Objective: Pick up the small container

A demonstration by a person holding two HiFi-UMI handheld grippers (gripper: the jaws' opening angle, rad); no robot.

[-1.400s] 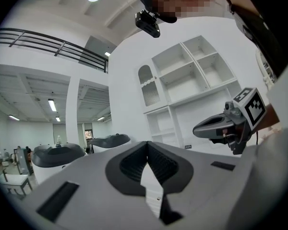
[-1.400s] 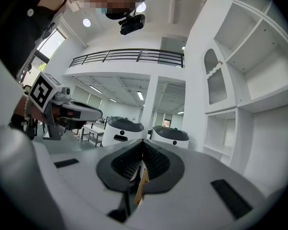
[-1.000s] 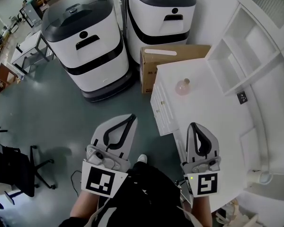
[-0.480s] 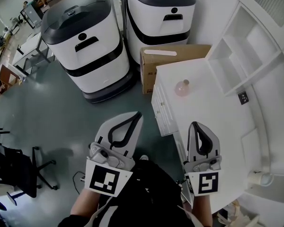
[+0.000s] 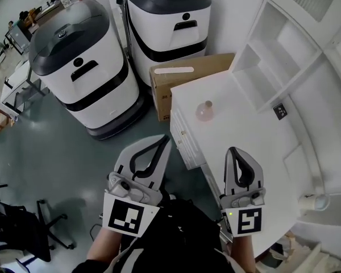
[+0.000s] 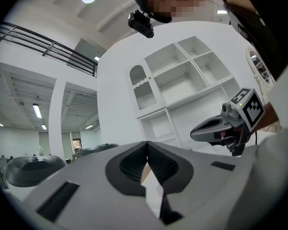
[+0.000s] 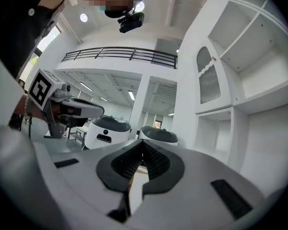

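The small container [image 5: 204, 111] is a pale pink round bottle with a narrow neck, standing upright near the left edge of the white table [image 5: 244, 129]. My left gripper [image 5: 162, 141] hangs over the floor, left of the table and short of the container, jaws shut and empty. My right gripper [image 5: 234, 151] is over the table's near part, well short of the container, also shut with nothing held. In the left gripper view the left gripper [image 6: 147, 145] has its pads pressed together, and the right gripper [image 6: 221, 128] shows off to the side. The right gripper view has the right gripper [image 7: 143, 145] closed likewise.
Two white-and-black machines [image 5: 79, 67] [image 5: 165, 21] stand on the floor beyond the table. A cardboard box [image 5: 182, 75] sits against the table's far corner. White shelving [image 5: 273, 56] rises along the table's right. An office chair [image 5: 23, 226] is at lower left.
The head view has swung, so the table, box and container sit farther left in it. The left gripper edged forward a little. Both grippers stay shut.
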